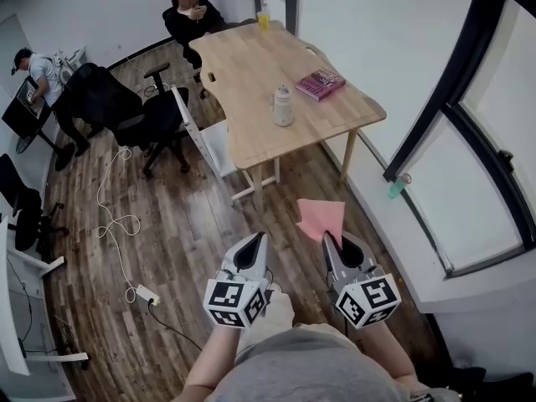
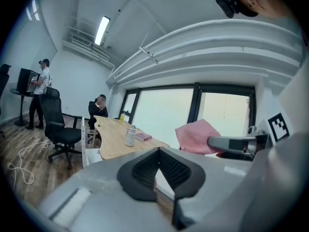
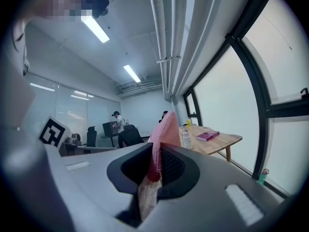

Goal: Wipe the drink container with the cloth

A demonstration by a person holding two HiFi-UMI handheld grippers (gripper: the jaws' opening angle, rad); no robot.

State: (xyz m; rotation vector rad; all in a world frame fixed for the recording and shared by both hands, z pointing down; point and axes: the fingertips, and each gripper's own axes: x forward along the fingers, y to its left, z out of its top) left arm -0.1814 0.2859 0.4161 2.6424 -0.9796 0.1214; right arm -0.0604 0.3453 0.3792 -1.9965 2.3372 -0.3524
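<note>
- Ahead of me stands a light wooden table on white legs.
- On it, near the middle, the pale drink container stands upright.
- Just beside that lies a magenta book, flat.
- A yellow cup sits at the far end.
- Under me is a dark plank floor, where a white cable loops to a power strip.

One cloth, one bottle, one book

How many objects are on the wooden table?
3: the white drink container near the middle, a pink book beside it toward the window, a yellow cup at the far end. Nothing seems hidden.
</note>
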